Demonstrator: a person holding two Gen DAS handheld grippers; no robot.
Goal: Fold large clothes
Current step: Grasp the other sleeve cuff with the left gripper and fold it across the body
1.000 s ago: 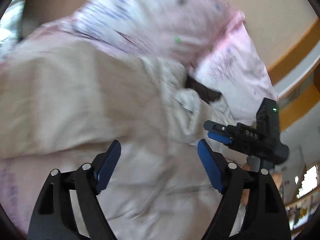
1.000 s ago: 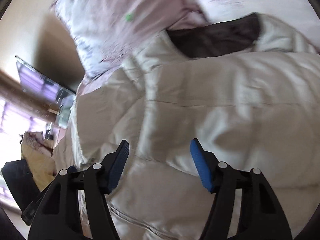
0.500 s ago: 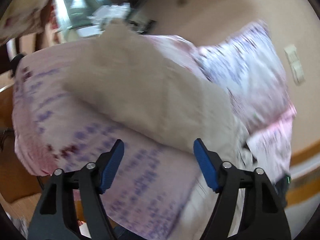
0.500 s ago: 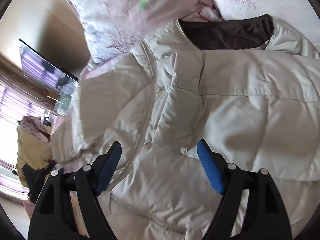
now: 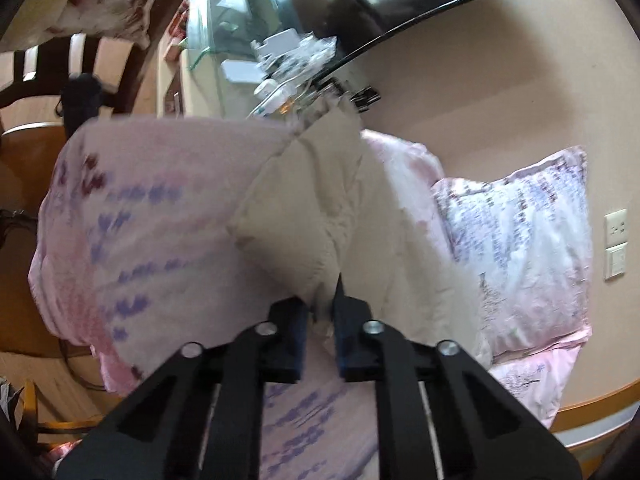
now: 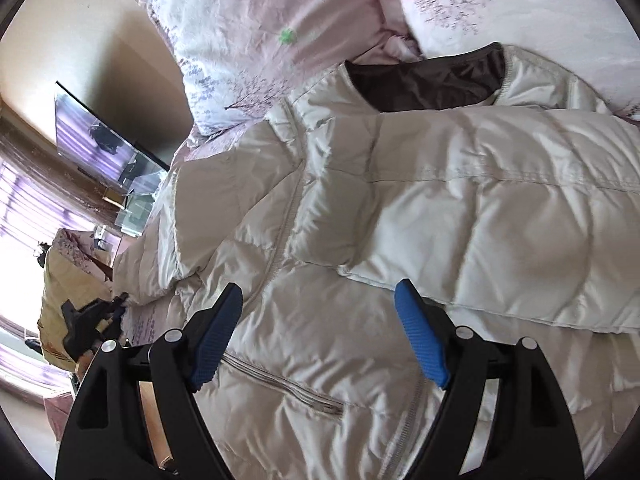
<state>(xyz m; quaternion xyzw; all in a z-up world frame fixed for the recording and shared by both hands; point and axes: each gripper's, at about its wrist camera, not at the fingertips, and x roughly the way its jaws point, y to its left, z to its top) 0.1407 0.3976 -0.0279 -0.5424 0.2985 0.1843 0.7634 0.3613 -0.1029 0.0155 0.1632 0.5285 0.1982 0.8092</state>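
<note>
Left gripper [image 5: 320,320], wide open a second ago, now pinches jacket [image 6: 360,240] sleeve cuff at bed's [image 5: 120,220] edge; right gripper [image 6: 318,336] hovers agape, empty; fold-in likely next.

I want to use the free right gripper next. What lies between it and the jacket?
Nothing visible: the right gripper hangs open directly over the jacket, with only air between. The left gripper already pinches the sleeve.

Both wrist views close above jacket [image 6: 400,208], pillow [image 5: 520,264]
</note>
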